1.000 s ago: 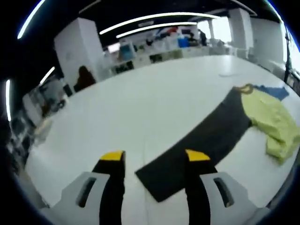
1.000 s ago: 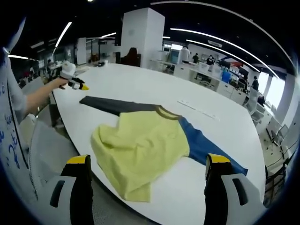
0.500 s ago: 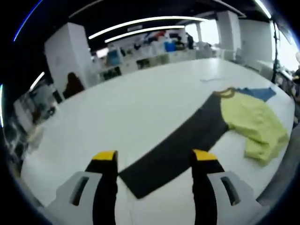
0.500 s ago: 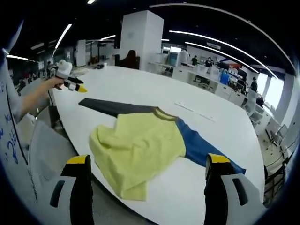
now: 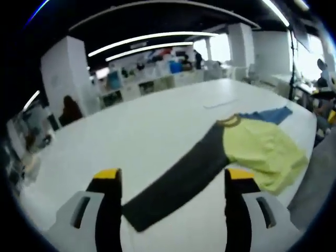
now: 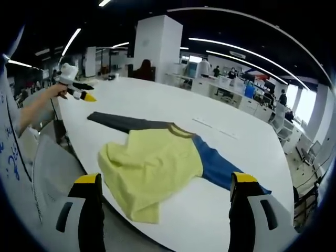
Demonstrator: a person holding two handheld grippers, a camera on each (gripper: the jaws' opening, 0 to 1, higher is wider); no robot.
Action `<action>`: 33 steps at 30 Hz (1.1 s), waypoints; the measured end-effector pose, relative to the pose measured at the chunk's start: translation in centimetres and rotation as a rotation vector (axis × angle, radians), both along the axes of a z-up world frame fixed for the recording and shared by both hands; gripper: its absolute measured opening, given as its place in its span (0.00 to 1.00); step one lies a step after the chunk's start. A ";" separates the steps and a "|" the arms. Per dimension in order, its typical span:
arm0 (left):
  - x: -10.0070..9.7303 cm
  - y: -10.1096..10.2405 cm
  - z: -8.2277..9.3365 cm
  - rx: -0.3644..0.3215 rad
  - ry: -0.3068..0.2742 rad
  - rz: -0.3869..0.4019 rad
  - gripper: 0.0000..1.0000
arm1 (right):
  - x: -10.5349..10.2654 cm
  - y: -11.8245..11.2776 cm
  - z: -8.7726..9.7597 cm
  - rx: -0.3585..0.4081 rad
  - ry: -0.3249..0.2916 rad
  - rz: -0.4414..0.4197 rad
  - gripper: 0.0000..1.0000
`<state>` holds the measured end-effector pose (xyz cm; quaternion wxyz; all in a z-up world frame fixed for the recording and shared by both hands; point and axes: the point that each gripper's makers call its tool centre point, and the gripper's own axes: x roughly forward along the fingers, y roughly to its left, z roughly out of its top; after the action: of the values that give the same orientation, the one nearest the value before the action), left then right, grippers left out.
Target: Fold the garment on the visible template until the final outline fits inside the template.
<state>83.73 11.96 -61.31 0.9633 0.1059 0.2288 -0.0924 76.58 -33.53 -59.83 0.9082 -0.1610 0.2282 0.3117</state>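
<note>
A long-sleeved garment lies spread on the white table [image 6: 157,105]: yellow-green body [image 6: 152,165], dark grey sleeve [image 6: 123,122] and blue sleeve [image 6: 223,170]. In the left gripper view the grey sleeve [image 5: 178,181] runs toward me, the yellow body [image 5: 260,152] and blue sleeve [image 5: 270,115] beyond it. My left gripper [image 5: 173,178] is open above the grey cuff, holding nothing. My right gripper [image 6: 165,181] is open over the table's near edge, before the yellow body. In the right gripper view the left gripper [image 6: 76,90] is held by a hand at far left.
The white table [image 5: 147,126] stretches far back. A thin strip [image 6: 215,128] lies on it beyond the collar. A person's sleeve [image 6: 13,152] fills the left side of the right gripper view. A white pillar [image 6: 157,42], desks and people stand in the background.
The left gripper has drawn back and risen from the grey cuff, its view swinging so the garment sits more central. The right gripper has hardly moved.
</note>
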 end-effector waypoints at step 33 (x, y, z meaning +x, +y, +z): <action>-6.2 -10.2 2.0 -0.071 0.028 -0.228 0.99 | -0.9 -1.8 1.5 0.018 -0.067 0.050 1.00</action>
<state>77.55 1.78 -59.26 0.9464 0.0959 0.2254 -0.2106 75.65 -35.28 -58.38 0.9086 -0.1689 0.1906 0.3310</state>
